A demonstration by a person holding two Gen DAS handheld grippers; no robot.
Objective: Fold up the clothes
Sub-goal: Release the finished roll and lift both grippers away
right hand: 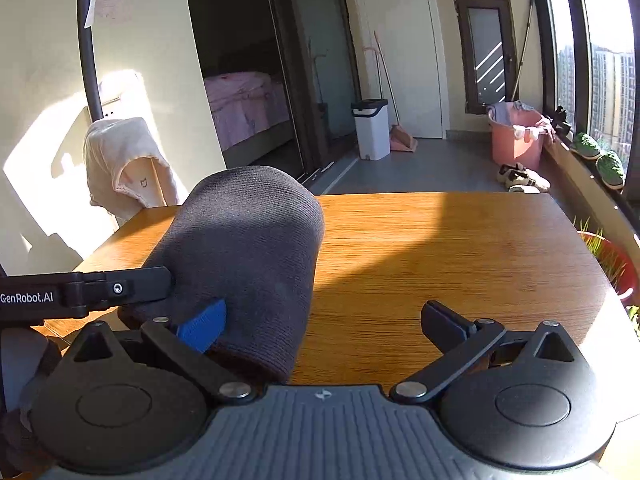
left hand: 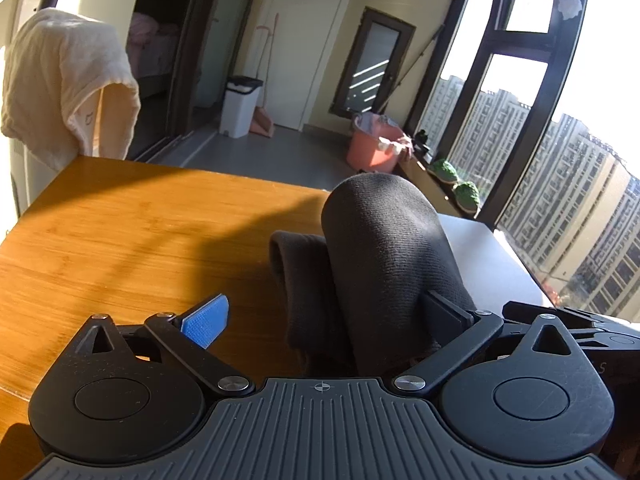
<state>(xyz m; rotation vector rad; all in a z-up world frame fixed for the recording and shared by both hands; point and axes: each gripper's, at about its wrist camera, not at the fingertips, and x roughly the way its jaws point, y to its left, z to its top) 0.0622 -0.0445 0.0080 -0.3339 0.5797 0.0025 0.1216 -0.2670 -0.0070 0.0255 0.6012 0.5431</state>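
Both tongs stood spread, left tongs (left hand: 326, 316) and right tongs (right hand: 328, 318) flanking a dark garment (left hand: 384, 264) humped on the counter (left hand: 120, 240), seemingly half-folded, unflattened.

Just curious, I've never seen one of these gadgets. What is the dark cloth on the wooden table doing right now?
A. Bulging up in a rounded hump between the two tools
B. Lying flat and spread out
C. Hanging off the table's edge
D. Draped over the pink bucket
A: the dark cloth rises in a rounded hump above the wooden table, beside open jaws.
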